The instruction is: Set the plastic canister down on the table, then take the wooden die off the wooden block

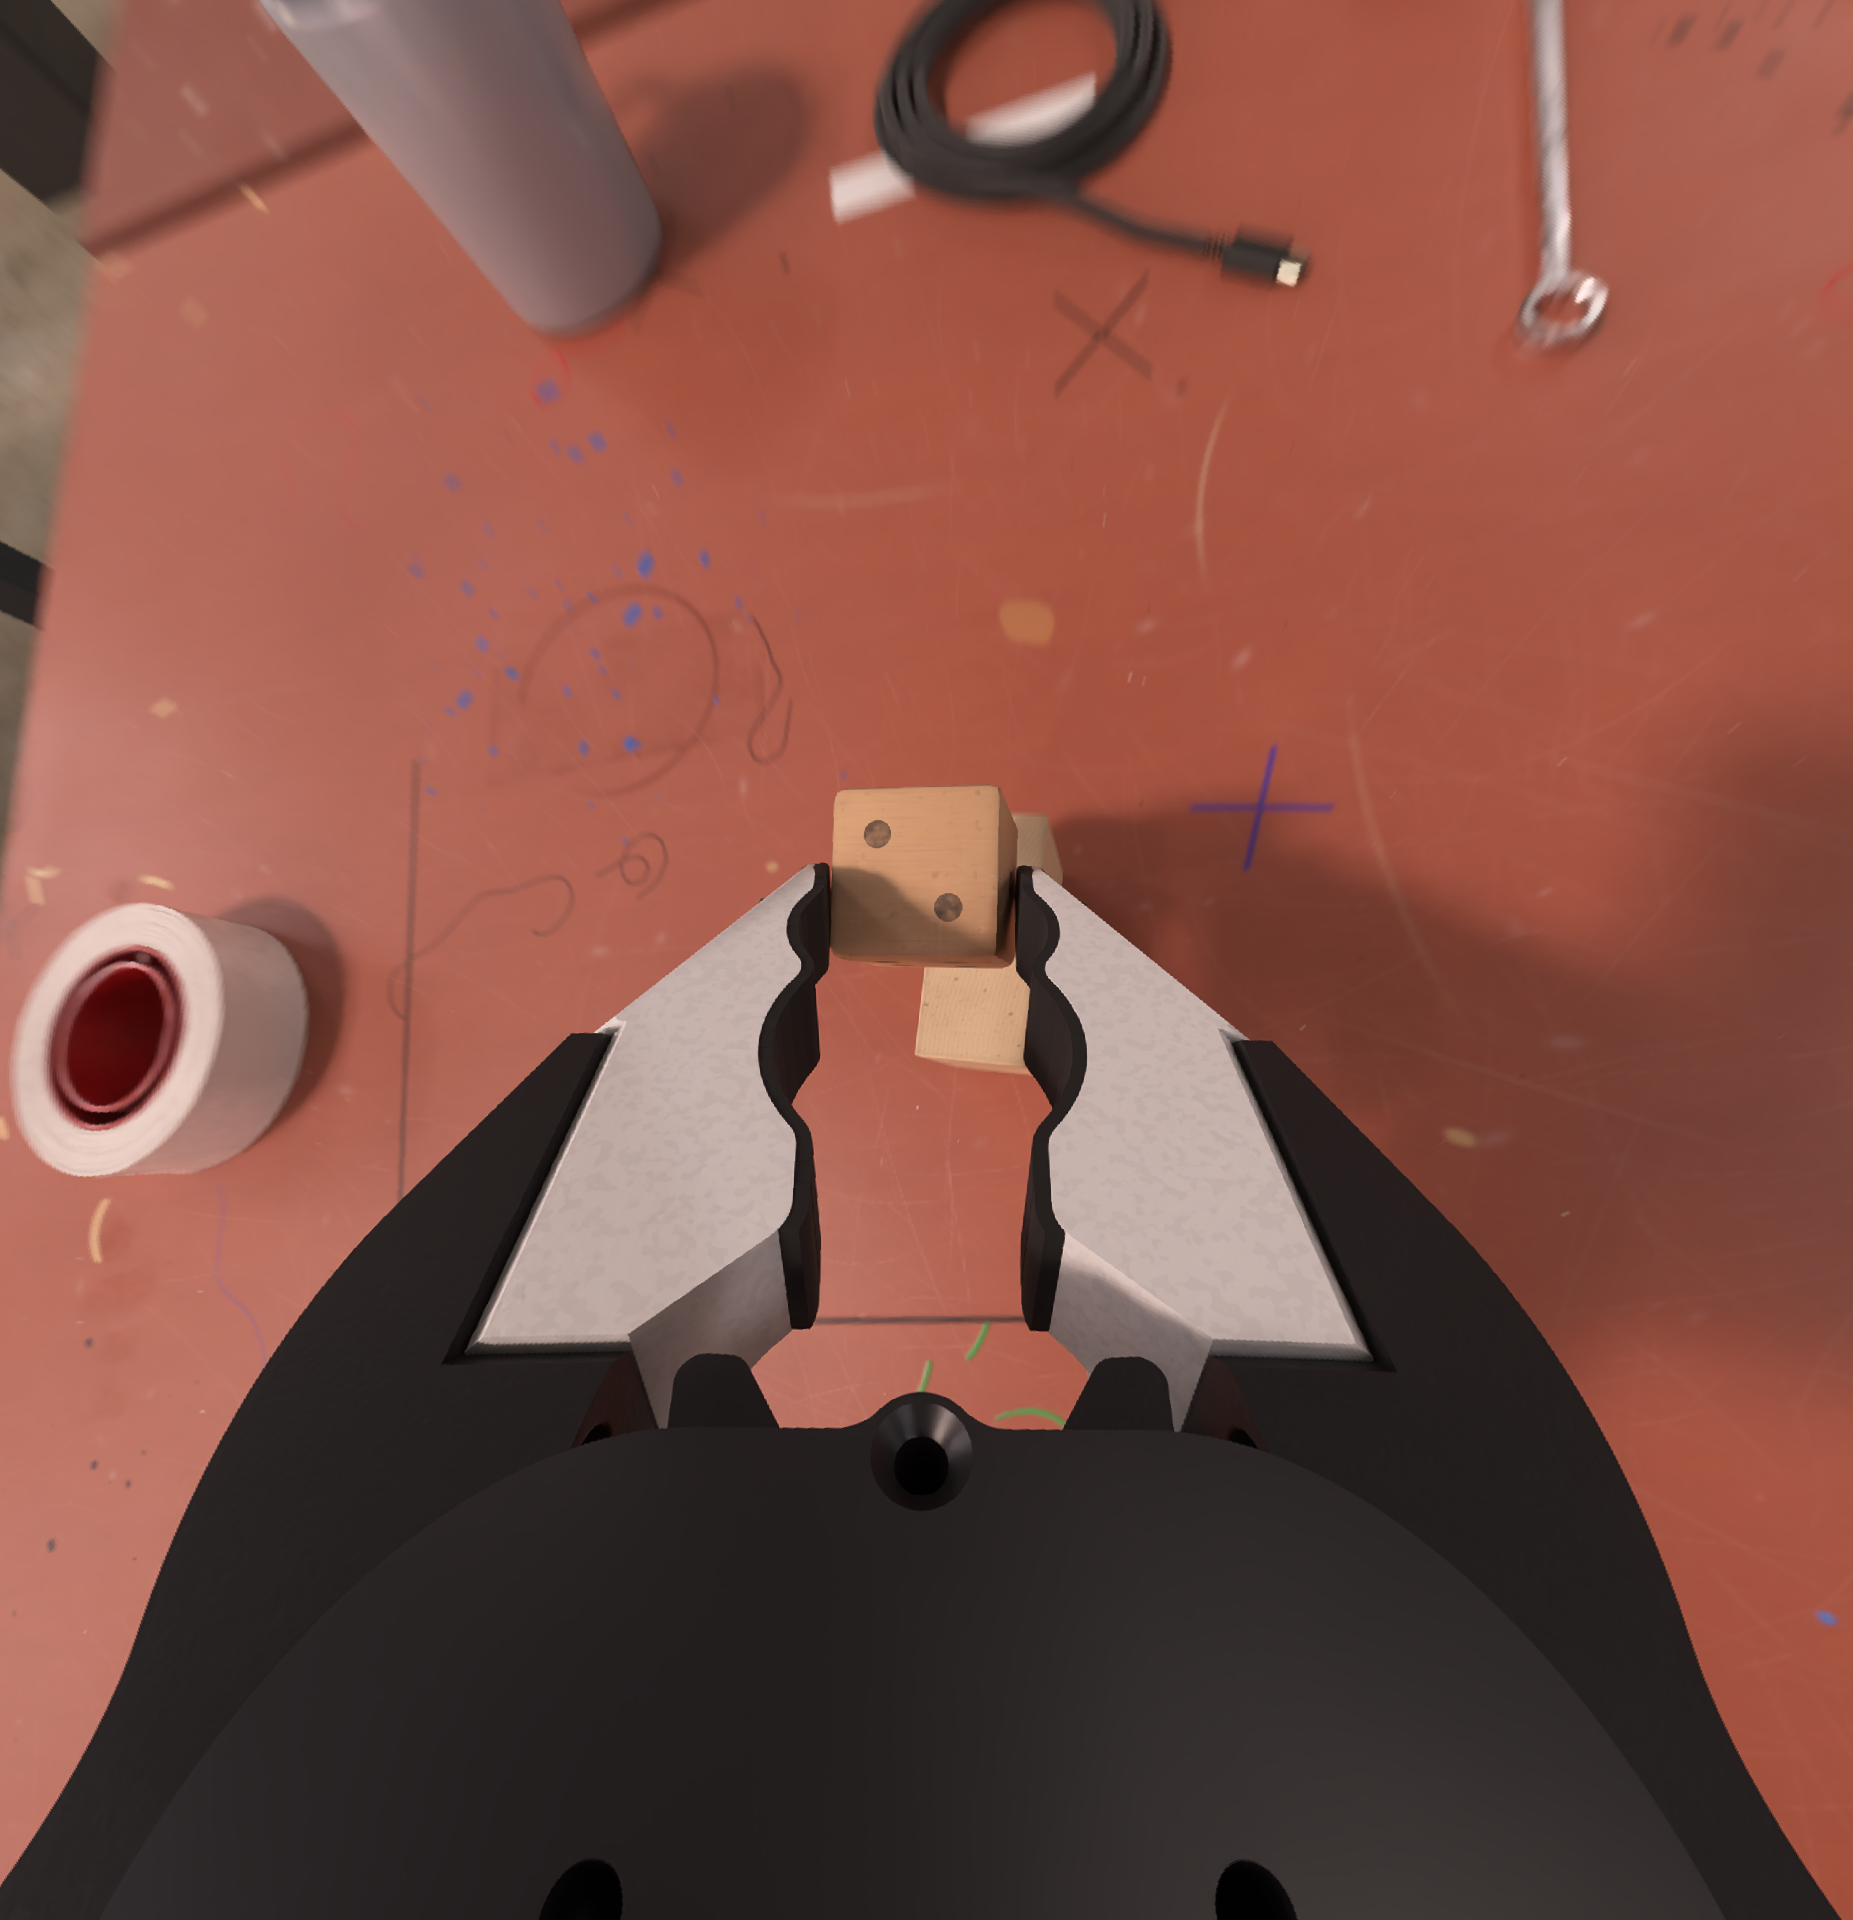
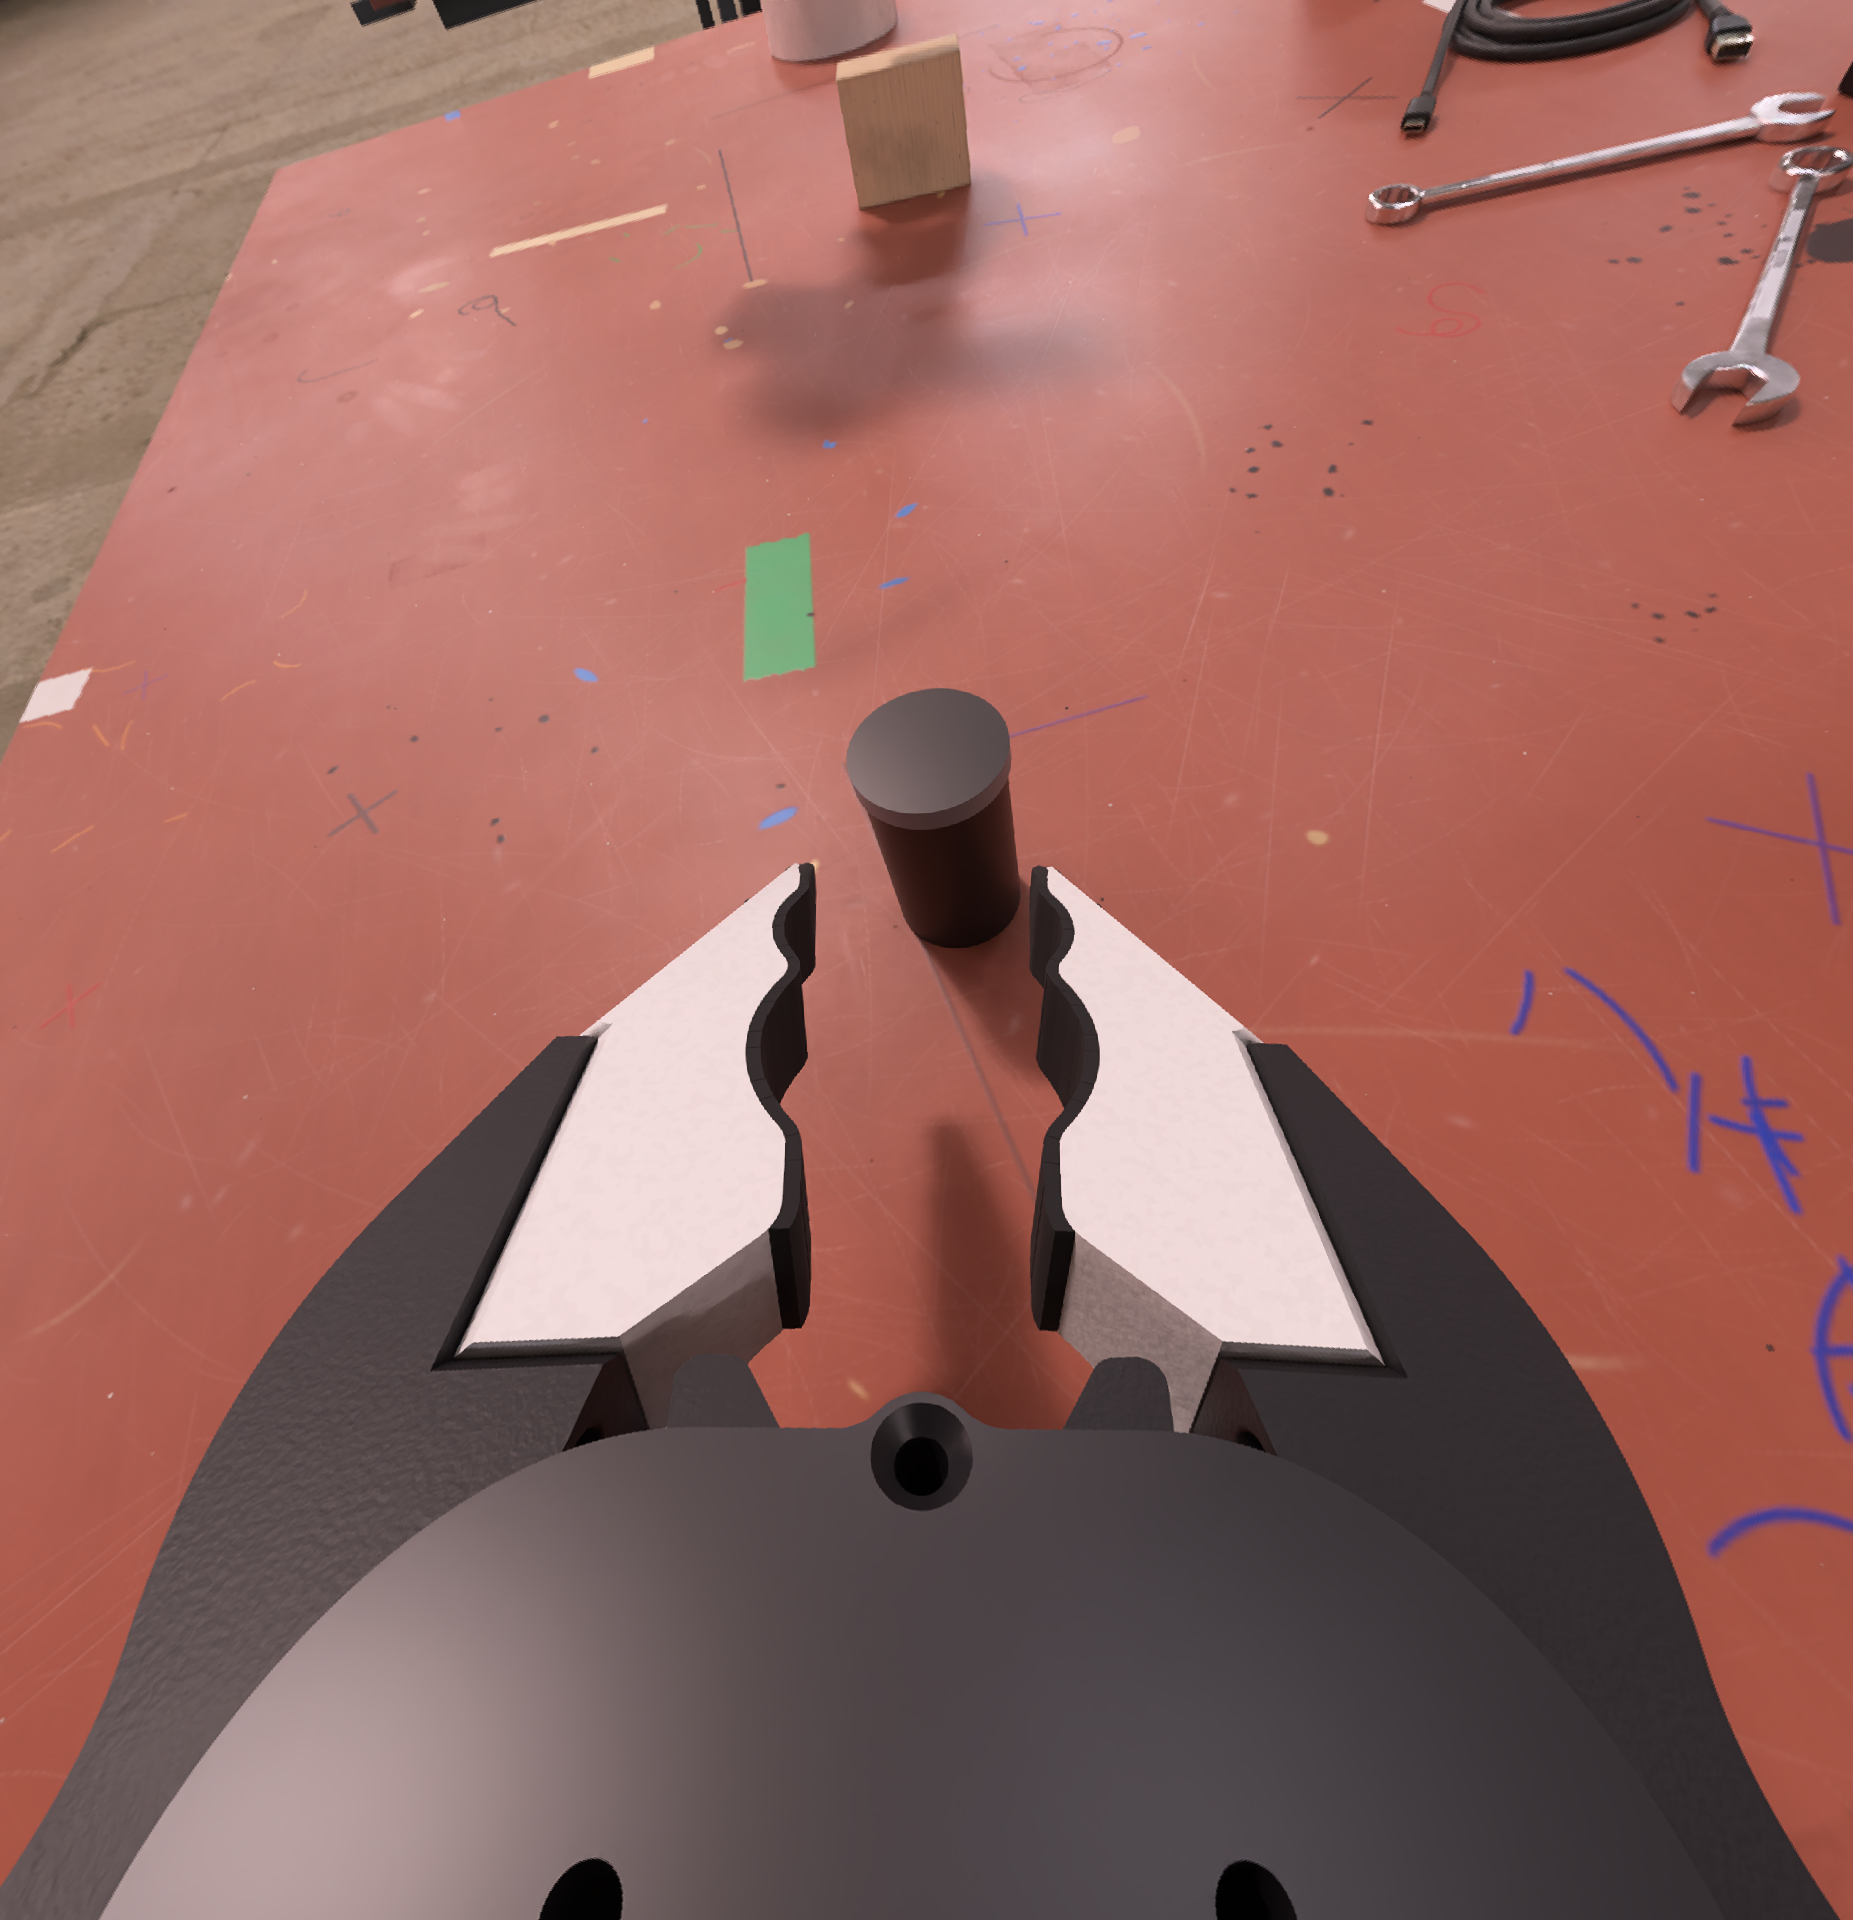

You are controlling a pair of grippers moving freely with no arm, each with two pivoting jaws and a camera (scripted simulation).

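left gripper (image 1: 922,894) jaws clamp wooden die (image 1: 917,878) | right gripper (image 2: 922,894) jaws released, canister (image 2: 937,821) just ahead

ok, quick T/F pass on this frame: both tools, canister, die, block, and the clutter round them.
1. The left tool is shut on the wooden die. True.
2. The die sits on the wooden block. False: the left wrist view shows it held above the block, off to one side.
3. The plastic canister stands upright on the table. True.
4. The right tool grips the canister. False: its fingers are spread, and the canister stands just beyond the tips, apart from both.
5. The canister lid is off. False: a flat grey cap closes it.
6. Two wrenches lie on the table in the right wrist view. True.
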